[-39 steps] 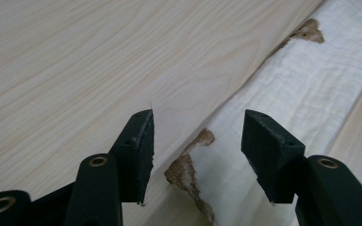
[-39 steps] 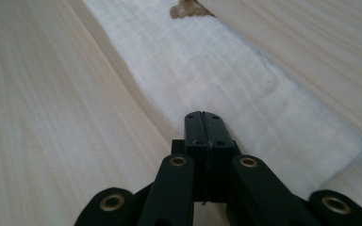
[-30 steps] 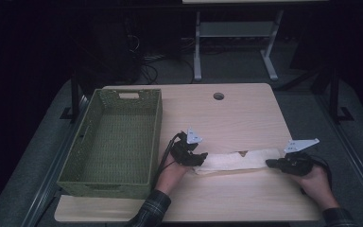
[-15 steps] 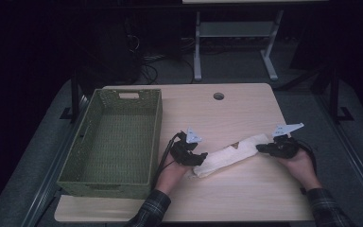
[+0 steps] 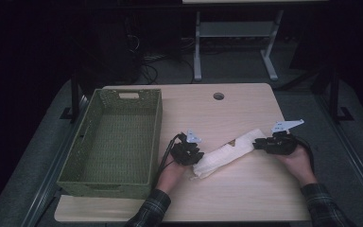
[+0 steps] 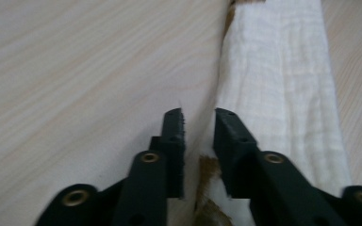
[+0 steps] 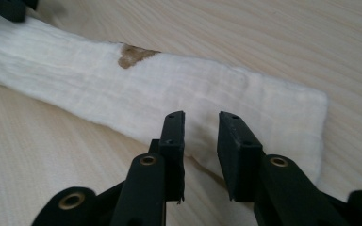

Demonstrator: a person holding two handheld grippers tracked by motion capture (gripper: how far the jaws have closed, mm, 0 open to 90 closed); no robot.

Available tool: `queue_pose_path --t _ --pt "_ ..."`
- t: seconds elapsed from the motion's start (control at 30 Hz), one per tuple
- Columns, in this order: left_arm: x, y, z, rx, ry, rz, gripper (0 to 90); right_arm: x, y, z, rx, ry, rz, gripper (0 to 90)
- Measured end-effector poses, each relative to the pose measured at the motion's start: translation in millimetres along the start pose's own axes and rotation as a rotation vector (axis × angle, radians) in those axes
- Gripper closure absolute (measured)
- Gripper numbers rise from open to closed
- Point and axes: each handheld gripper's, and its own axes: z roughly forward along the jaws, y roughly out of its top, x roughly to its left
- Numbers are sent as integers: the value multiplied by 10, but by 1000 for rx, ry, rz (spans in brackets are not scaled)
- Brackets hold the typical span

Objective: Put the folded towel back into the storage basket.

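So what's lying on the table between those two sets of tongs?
A folded white cloth with a brown patch stretches between the left tongs and the right tongs, as the high view shows; each set stands slightly apart at one end.

Table with a basket, a folded cloth and two handheld grippers.
The basket point(image 5: 116, 137) sits on the table's point(image 5: 246, 198) left; the cloth point(image 5: 229, 152) lies right of it, between left gripper point(image 5: 193, 156) and right gripper point(image 5: 261, 144).

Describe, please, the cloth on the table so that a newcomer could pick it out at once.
On the light wooden table, look right of the green woven basket. A long, folded white cloth lies slantwise between the two black claws. Pale, ribbed and soft, it alone carries small brown patches.
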Motion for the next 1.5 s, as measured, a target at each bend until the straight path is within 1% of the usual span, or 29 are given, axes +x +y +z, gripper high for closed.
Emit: queue_pose_path --t 0.03,0.07,0.1,0.13,0.2,0.27,0.3,0.33,0.47,0.6,0.67,0.7,0.77,0.83,0.87,0.9,0.93,0.97,1.07,1.1,1.17,1.2,1.23,1.27,1.3,1.33,1.4,1.47,1.5 --pt "-4 -3 9 16 0 11 788 -6 0 -8 2 10 -7 696" --pt "-19 -5 18 25 -8 7 828 -2 0 -10 1 13 -5 680" --pt "-33 -4 23 33 -21 13 859 1 -1 -10 0 15 -5 672" --pt "-48 -3 26 37 -22 14 886 9 -1 -7 -9 22 -2 656" --pt "-67 1 23 49 -37 23 891 12 2 -14 -6 23 -9 640" --pt "-108 -1 20 67 -57 41 893 18 2 -21 -9 26 -1 623" --pt "-138 -4 19 67 -68 45 893 14 1 -28 -13 29 1 620" --pt "-154 -6 15 76 -76 61 893 12 2 -35 -14 30 0 616" --pt "-292 -29 -5 96 -121 93 893 22 8 -52 -26 30 -5 596" --pt "-410 -75 -38 105 -171 107 893 23 9 -52 -29 31 -4 562" --pt "-458 -91 -55 112 -187 112 893 25 11 -51 -30 28 -7 547" --pt "-480 -95 -63 118 -194 122 892 25 12 -51 -32 27 -10 539" --pt "-536 -101 -68 124 -205 125 893 34 18 -55 -36 29 -4 525" --pt "-588 -97 -72 136 -216 142 893 44 22 -59 -46 32 1 517" --pt "-628 -97 -71 138 -225 149 893 42 24 -60 -47 33 -7 513" --pt "-649 -97 -72 144 -230 162 893 45 26 -62 -43 32 -10 509" --pt "-649 -97 -72 144 -230 162 893 47 27 -60 -43 34 -11 506" --pt "-706 -85 -71 161 -248 189 893 53 28 -53 -46 40 -8 504" --pt "-822 -72 -41 151 -274 198 892 61 34 -48 -40 40 -16 496" --pt "-844 -71 -33 148 -280 196 892 72 37 -41 -44 45 -11 493" --pt "-869 -62 -25 153 -288 205 892 79 44 -36 -38 43 -29 493" --pt "-907 -55 -12 150 -299 209 892 89 46 -29 -42 44 -26 494" --pt "-918 -54 -6 149 -303 216 892 93 51 -24 -36 41 -34 504" --pt "-928 -54 -4 147 -304 213 892 100 58 -12 -33 43 -33 518" --pt "-932 -48 -6 155 -305 223 891 102 62 1 -31 41 -38 519" --pt "-934 -48 -5 154 -308 223 891 111 72 24 -28 34 -36 551" --pt "-930 -52 -5 145 -311 216 886 111 90 49 -21 43 -50 624" --pt "-906 -52 -18 136 -312 208 870 119 115 68 -23 48 -62 764" --pt "-895 -49 -28 136 -312 207 861 119 124 69 -23 46 -63 797"
